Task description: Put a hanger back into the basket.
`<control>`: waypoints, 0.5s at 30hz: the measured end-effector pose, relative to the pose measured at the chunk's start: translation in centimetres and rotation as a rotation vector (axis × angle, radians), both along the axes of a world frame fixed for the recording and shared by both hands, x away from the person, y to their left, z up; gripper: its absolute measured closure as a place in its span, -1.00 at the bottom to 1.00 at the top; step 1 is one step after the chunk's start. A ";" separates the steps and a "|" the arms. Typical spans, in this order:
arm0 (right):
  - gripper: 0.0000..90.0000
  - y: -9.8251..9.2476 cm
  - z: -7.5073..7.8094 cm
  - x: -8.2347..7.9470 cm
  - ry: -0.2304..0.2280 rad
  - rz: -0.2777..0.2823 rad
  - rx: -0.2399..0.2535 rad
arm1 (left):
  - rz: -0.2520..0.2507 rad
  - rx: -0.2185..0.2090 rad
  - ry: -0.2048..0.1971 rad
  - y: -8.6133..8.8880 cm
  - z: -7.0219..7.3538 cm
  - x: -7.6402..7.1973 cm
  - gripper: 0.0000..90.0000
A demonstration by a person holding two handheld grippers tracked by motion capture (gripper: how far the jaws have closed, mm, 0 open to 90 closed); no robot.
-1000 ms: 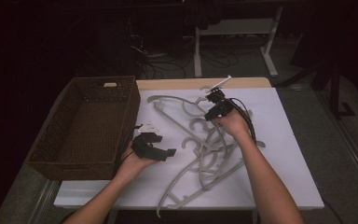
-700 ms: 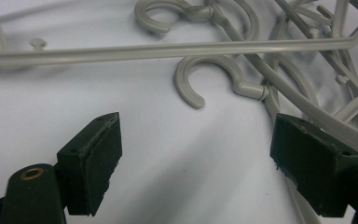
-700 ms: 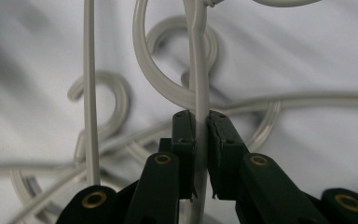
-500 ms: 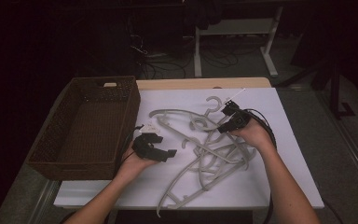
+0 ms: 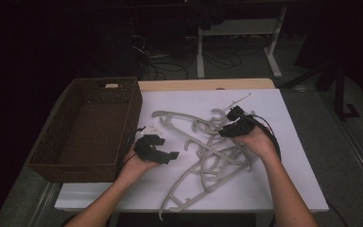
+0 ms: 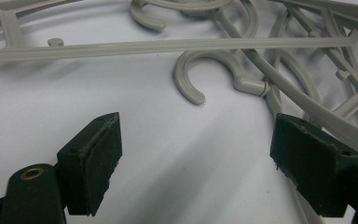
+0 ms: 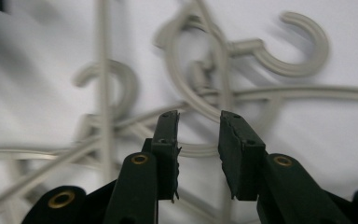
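Pale grey hangers [image 5: 208,151], brown woven basket [image 5: 87,127], white table [image 5: 288,156], black grippers' jaws

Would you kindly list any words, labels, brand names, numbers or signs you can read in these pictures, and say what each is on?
There is no readable text.
The small white tag on the white table near the left gripper is too small to read.
The grey hangers, the wicker basket and the right gripper show no markings.
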State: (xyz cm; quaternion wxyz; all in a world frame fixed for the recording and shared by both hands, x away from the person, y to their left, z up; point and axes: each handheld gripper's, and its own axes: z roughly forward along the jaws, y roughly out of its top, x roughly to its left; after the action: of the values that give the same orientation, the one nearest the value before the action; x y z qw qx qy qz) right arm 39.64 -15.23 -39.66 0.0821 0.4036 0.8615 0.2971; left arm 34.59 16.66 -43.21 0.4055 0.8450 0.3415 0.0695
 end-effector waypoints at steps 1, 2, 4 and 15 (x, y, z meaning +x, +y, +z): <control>0.48 0.3 0.2 -0.3 0.001 0.008 0.009 | 0.000 0.000 0.001 0.0 0.0 0.0 -0.63; 0.47 0.9 0.3 -0.6 -0.003 0.034 0.022 | 0.000 0.001 0.001 0.0 0.0 0.0 -0.63; 0.46 2.0 0.4 -0.8 -0.004 0.068 0.041 | -0.001 0.001 0.001 0.0 0.0 0.0 -0.63; 0.43 10.7 -2.0 2.9 0.037 0.200 0.052 | 0.003 -0.001 0.000 0.2 0.0 0.2 -0.63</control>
State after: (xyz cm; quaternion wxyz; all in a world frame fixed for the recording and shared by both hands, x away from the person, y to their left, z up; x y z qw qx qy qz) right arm 42.51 -4.58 -41.68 0.0257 0.3229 0.8909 0.3184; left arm 34.75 16.86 -43.22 0.4056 0.8444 0.3430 0.0699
